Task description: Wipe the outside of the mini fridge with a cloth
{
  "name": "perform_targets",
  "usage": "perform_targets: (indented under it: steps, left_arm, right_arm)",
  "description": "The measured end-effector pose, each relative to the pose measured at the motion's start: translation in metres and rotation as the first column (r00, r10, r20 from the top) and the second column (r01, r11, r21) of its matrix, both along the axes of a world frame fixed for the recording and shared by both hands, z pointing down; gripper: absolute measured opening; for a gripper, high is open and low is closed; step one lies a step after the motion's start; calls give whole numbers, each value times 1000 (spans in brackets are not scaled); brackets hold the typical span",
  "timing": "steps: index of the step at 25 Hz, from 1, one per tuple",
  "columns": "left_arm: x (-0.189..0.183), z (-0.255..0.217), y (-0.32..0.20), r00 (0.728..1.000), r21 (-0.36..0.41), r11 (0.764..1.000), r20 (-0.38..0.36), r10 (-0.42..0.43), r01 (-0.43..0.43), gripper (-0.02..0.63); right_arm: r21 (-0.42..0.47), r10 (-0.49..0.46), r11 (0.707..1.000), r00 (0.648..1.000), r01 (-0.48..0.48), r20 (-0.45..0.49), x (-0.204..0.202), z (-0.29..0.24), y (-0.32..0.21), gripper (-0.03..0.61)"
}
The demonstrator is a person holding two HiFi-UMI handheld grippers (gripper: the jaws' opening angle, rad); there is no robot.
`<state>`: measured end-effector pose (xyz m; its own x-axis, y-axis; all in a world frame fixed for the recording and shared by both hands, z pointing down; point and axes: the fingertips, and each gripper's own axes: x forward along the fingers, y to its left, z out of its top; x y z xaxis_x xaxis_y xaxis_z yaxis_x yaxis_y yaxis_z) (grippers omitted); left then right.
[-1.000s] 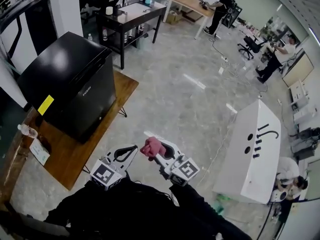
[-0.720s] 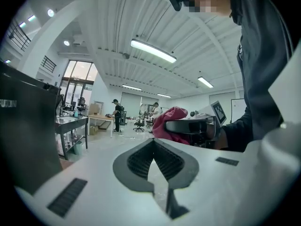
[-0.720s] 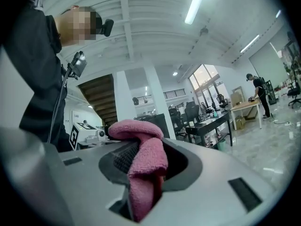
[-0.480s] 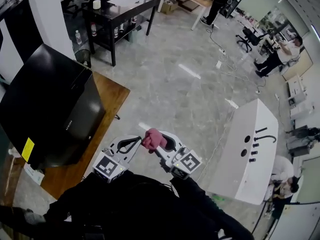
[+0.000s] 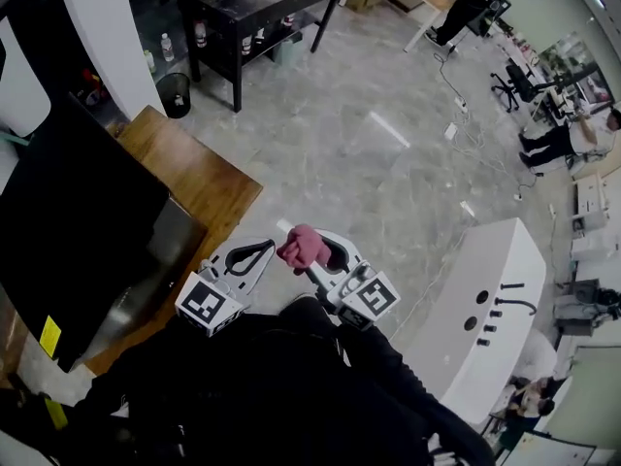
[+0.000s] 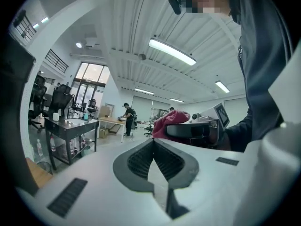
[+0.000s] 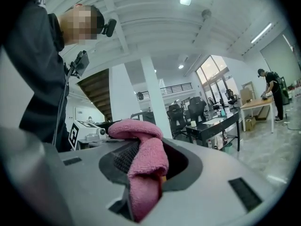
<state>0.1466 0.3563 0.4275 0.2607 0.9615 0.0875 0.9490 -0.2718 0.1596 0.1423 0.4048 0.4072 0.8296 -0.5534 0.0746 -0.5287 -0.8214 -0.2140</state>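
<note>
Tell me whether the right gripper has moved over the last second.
Yes. The right gripper, shut on the pink cloth, has come nearer the wooden table.

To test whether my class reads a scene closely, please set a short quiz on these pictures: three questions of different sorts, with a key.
1. True or false: the pink cloth is pressed against the black mini fridge.
2. Which holds the cloth? A. the left tongs B. the right tongs C. neither
3. Fill in: the fridge stands on a ____ table.

Key: 1. False; the cloth is held apart from the fridge, over the floor. 2. B; the left tongs are shut and empty. 3. wooden.
</note>
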Motion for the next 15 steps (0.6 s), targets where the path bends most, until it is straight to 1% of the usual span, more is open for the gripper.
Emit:
perform_targets:
  steps: [2, 4, 5, 7, 8, 10, 13, 15]
  left_arm:
    - [23, 10, 14, 999, 5, 999, -4, -48, 48, 6]
    - [50, 17, 33, 993, 6, 993, -1, -115, 115, 6]
    - [64, 19, 43, 988, 10, 988, 3, -156, 156, 6]
    - [89, 17, 62, 969, 23, 968, 10, -249, 248, 6]
    - [101, 13, 71, 954, 28, 954, 12, -300, 299, 6]
    - [124, 1, 90, 914, 14, 915, 33, -404, 404, 6]
    - [148, -16, 121, 844, -24, 845, 75, -532, 535, 6]
    - [160, -19, 135, 796, -18, 797, 65, -601, 603, 6]
  right_arm:
    - [23, -27, 999, 1000, 27, -6, 26, 10, 21, 123]
    - [41, -50, 998, 998, 52, -33, 57, 13, 46, 123]
    - [44, -80, 996, 996, 82, -43, 73, 12, 57, 123]
    - [44, -179, 982, 982, 181, -57, 101, 4, 72, 123]
    - [44, -235, 970, 970, 238, -64, 114, -2, 77, 123]
    - [56, -342, 936, 937, 346, -74, 137, -14, 92, 123]
    - [89, -484, 867, 871, 490, -81, 163, -27, 119, 123]
    - [88, -558, 820, 825, 565, -90, 176, -30, 132, 123]
